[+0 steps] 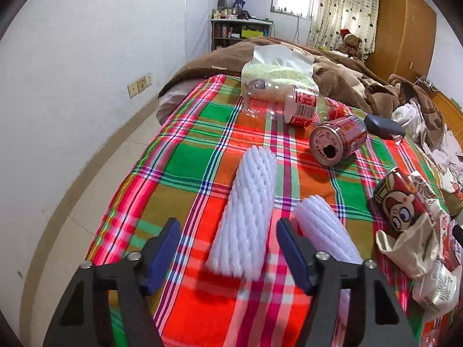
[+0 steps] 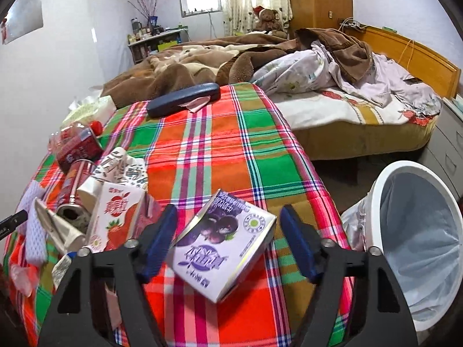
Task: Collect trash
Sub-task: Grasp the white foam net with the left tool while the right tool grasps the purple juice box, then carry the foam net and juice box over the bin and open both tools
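Note:
In the left wrist view a white foam net sleeve (image 1: 246,211) lies lengthwise on the plaid cloth (image 1: 196,133). My left gripper (image 1: 228,222) is open and straddles the sleeve's near end, with a gap at each blue pad. A second foam sleeve (image 1: 324,228) lies just outside the right finger. In the right wrist view a purple blueberry drink carton (image 2: 222,243) lies tilted on the plaid cloth (image 2: 231,150). My right gripper (image 2: 229,209) is open around it, with both pads close to its sides. A white bin with a liner (image 2: 416,231) stands on the floor to the right.
A red can (image 1: 338,141), a clear bottle with a red label (image 1: 286,104), a tissue pack (image 1: 275,69) and a monkey-print carton (image 1: 405,205) lie further along the cloth. A strawberry carton (image 2: 115,214), a dark case (image 2: 182,98) and rumpled blankets (image 2: 202,57) are also on the bed.

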`<state>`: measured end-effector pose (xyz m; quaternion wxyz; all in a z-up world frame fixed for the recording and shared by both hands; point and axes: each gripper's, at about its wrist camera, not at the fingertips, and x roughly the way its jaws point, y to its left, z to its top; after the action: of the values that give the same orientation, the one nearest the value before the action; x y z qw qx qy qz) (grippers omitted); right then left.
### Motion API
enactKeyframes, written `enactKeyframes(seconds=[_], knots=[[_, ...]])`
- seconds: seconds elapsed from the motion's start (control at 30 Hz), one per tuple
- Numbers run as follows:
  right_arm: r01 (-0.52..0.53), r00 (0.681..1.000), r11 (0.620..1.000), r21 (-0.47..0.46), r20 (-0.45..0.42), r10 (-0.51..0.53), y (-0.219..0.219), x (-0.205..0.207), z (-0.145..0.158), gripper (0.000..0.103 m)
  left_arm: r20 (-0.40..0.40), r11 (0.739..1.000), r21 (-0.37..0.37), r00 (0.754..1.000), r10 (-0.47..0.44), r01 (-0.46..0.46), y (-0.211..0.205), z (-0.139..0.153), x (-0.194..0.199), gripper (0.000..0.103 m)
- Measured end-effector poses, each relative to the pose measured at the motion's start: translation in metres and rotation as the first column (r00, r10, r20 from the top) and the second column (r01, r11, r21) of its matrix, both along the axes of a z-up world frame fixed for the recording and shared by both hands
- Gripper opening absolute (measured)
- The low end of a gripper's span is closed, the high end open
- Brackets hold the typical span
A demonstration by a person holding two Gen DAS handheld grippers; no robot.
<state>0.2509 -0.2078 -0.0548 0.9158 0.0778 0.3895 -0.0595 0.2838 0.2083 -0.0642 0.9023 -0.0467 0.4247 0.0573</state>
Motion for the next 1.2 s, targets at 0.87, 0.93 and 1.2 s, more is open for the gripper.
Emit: enactKeyframes(seconds=[0.87,0.93,1.2], knots=[[-0.030,0.998,0.998,0.055,-0.060,0.034,0.012,0.002,-0.013,0.078,-0.025,0.998,-0.054,0.999,-0.031,0.030,-0.011,-0.005,-0.002,0.028],[-0.031,0.997,0.997,0.065,-0.065,0.036,0.012,0.000,-0.015,0.078,-0.026,0.998,-0.057,0.999,-0.031,0.029,-0.011,-0.005,-0.003,0.028],[-0.006,1.000,0.998,0.063,-0.016,0.007,0.001,-0.018,-0.009,0.058,-0.004,0.998,-0.056,0.999,-0.036,0.036,-0.016,0.001,-0.015,0.028]])
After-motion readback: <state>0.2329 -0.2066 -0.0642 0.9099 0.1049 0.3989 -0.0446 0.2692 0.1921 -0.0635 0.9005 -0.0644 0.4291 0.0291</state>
